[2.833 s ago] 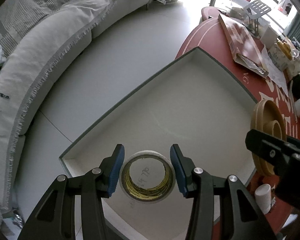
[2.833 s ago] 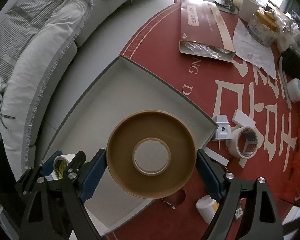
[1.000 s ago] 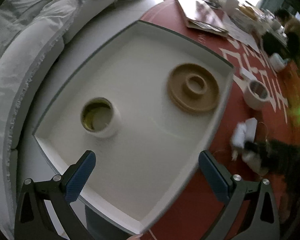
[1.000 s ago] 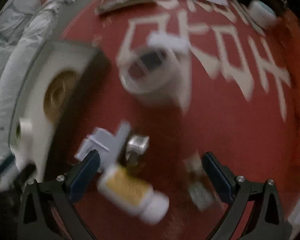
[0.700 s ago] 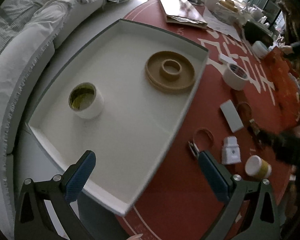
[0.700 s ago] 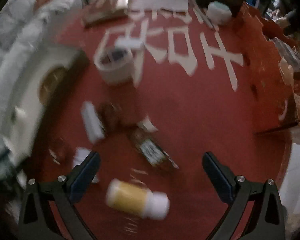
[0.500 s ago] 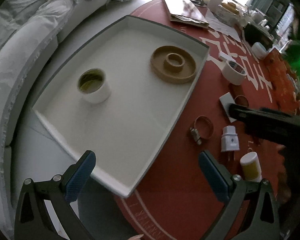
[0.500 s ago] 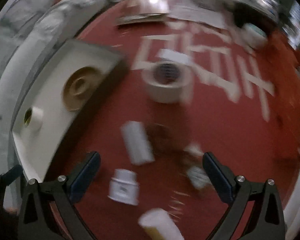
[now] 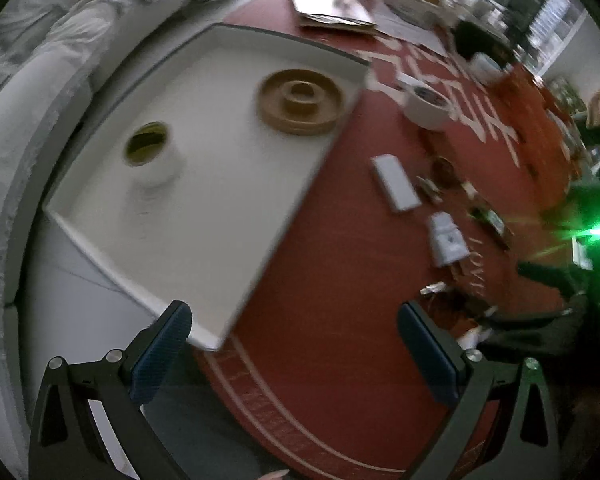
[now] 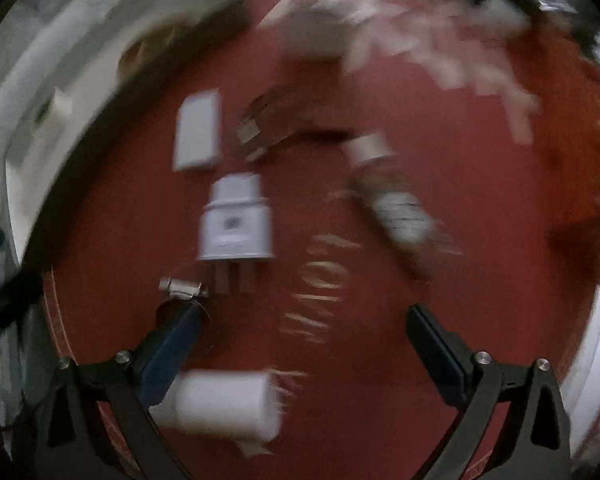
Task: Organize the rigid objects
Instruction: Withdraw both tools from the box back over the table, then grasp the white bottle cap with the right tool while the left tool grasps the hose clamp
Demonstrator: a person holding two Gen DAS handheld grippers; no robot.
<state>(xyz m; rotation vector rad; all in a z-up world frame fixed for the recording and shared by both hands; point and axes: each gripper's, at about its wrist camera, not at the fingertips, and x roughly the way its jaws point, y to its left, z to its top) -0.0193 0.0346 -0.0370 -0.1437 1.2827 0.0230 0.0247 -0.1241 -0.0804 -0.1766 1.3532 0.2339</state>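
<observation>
A white tray (image 9: 220,208) lies at the red table's left edge. In it sit a brown tape reel (image 9: 302,101) and a white tape roll (image 9: 150,156). My left gripper (image 9: 296,356) is open and empty above the table's near edge, beside the tray's corner. My right gripper (image 10: 302,354) is open and empty low over the red table (image 10: 440,152); the view is blurred. Ahead of it lie a white plug adapter (image 10: 236,222), a metal hose clamp (image 10: 182,290) and a white bottle (image 10: 220,404) near the left finger.
On the table lie a white flat block (image 9: 394,182), the plug adapter (image 9: 446,240), another white tape roll (image 9: 428,104) and small clutter (image 9: 488,216). A cardboard folder (image 9: 328,4) lies at the back. A grey sofa (image 9: 32,52) curves at the left.
Both grippers let go of the tape roll and the brown reel, which now sit in the tray. The left gripper pulled back and right. The right gripper swung over the loose objects.
</observation>
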